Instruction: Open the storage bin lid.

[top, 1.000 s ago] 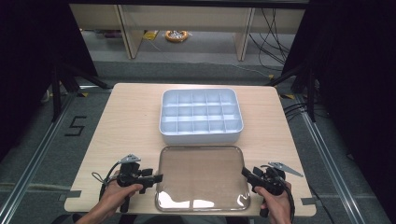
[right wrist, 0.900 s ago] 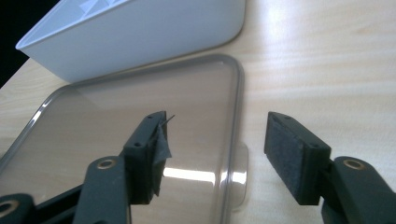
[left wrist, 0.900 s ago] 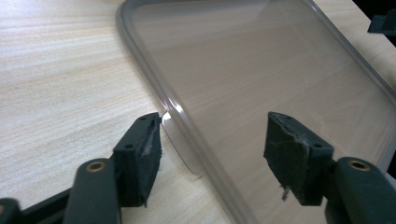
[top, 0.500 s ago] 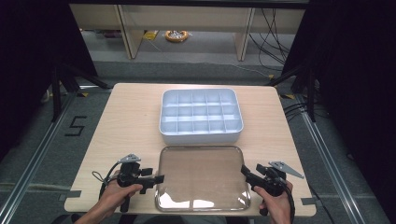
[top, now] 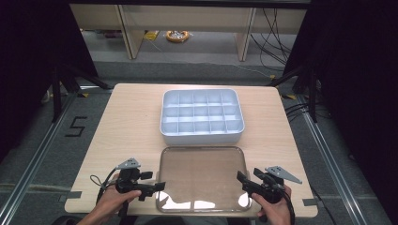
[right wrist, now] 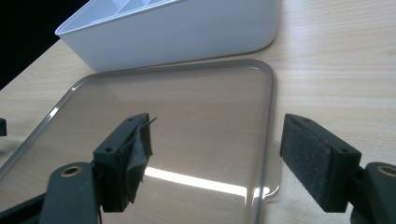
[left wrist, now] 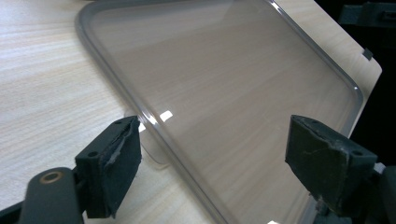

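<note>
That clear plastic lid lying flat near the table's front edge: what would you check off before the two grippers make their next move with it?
1. Clear, smoke-tinted rectangular plastic lid lies flat on the light wooden table: ok.
2. Left gripper has just been opening, its jaws astride the lid's left rim, pads not pressing: ok.
3. Right gripper has just been opening, its jaws astride the right rim near the corner tab, nothing gripped: ok.
4. White plastic compartment box sits just beyond the lid, open-topped: ok.
5. Box compartments empty: ok from the high view.
6. Lid matches the box's size: cannot tell for sure.
</note>
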### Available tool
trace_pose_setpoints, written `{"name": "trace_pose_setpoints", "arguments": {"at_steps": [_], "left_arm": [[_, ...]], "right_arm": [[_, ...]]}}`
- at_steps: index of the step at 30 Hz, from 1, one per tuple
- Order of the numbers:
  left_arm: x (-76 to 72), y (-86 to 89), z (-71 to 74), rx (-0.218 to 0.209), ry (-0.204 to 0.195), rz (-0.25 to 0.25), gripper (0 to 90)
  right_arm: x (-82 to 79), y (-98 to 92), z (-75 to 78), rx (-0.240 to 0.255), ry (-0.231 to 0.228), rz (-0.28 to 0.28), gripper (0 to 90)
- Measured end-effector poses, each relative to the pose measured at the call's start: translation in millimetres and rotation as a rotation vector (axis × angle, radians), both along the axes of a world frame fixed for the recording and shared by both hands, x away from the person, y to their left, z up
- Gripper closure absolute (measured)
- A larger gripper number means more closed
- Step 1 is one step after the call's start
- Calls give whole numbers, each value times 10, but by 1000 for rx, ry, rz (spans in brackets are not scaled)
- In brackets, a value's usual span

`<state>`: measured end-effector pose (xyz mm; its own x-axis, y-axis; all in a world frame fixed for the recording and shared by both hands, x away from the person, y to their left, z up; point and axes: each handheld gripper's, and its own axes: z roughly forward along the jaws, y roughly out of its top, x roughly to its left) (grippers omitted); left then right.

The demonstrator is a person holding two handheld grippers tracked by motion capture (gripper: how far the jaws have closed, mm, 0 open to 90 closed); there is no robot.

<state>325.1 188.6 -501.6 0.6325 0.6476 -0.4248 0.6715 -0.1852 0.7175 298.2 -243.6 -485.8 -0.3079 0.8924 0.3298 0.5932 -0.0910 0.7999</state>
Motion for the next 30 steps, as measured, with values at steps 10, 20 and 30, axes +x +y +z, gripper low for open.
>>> {"name": "trace_pose_setpoints", "arguments": {"at_steps": [10,20,30], "left_arm": [[-33,27,2,2,-2,-2,172],[-104,52,5,-25,-1,12,173],[-158,91,8,-27,-2,12,182]], "right_arm": [[-66,34,-4,-10,-1,9,259],[-156,38,-14,-15,10,21,259],[-280,47,-13,-1,42,6,259]]}}
